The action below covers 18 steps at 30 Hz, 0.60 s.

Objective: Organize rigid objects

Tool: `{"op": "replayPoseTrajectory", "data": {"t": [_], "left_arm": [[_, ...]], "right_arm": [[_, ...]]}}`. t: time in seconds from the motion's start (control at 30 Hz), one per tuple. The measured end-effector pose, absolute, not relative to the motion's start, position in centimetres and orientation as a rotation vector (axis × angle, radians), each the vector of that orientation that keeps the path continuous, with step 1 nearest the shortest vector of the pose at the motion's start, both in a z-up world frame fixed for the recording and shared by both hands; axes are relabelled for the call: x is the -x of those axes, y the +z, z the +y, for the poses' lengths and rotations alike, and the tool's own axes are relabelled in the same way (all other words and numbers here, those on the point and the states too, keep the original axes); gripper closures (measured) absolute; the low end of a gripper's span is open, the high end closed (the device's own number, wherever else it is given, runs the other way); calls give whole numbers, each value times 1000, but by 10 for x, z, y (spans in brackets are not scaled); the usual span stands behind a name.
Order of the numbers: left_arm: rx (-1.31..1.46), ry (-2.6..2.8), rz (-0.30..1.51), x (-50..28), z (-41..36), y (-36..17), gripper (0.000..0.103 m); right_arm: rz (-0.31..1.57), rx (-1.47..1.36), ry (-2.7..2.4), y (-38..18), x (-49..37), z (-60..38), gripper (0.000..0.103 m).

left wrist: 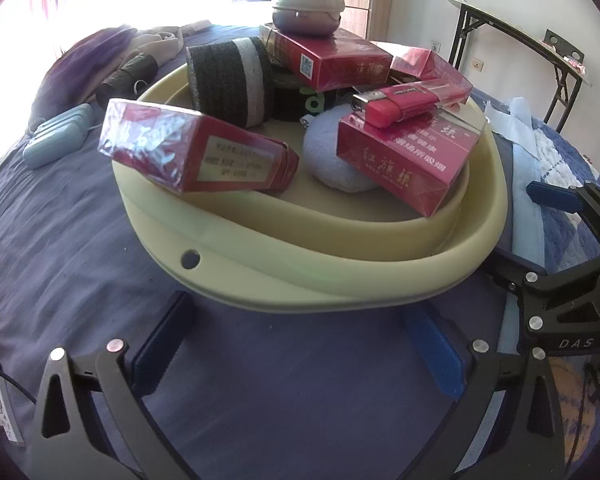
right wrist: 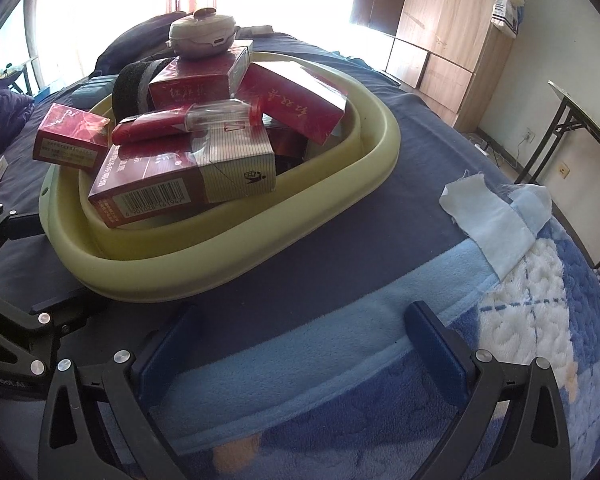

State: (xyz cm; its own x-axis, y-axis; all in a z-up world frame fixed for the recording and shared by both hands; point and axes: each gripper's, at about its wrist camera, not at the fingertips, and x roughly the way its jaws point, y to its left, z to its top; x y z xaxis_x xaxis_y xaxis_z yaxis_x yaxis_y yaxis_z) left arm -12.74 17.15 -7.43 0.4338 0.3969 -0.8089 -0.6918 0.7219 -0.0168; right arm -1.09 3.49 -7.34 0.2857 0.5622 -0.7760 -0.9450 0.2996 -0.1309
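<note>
A pale yellow basin (left wrist: 340, 284) (right wrist: 236, 256) stands on the bed, heaped with several red cigarette packs (left wrist: 196, 148) (right wrist: 180, 184). A red lighter (left wrist: 404, 106) (right wrist: 156, 126) lies on one pack. A grey round case (left wrist: 306, 6) (right wrist: 202, 34) tops the pile, beside a black and grey roll (left wrist: 228, 80). A grey-blue pouch (left wrist: 332, 160) sits inside. My left gripper (left wrist: 300, 344) is open, empty, just short of the basin's near rim. My right gripper (right wrist: 300, 344) is open over the blue blanket, right of the basin, and shows in the left wrist view (left wrist: 540, 224).
A pale blue case (left wrist: 58, 136) and dark clothing (left wrist: 128, 72) lie on the purple sheet left of the basin. A blue and white blanket (right wrist: 500, 320) covers the bed's right side. A folding table (left wrist: 520, 36) and a wooden wardrobe (right wrist: 452, 16) stand beyond the bed.
</note>
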Motion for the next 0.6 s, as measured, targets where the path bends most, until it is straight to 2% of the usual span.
{"op": "replayPoseTrajectory", "data": {"t": [0.6], "left_arm": [[374, 698, 888, 127, 171, -75, 0]], "right_arm": [[692, 665, 1113, -73, 11, 35, 0]]}}
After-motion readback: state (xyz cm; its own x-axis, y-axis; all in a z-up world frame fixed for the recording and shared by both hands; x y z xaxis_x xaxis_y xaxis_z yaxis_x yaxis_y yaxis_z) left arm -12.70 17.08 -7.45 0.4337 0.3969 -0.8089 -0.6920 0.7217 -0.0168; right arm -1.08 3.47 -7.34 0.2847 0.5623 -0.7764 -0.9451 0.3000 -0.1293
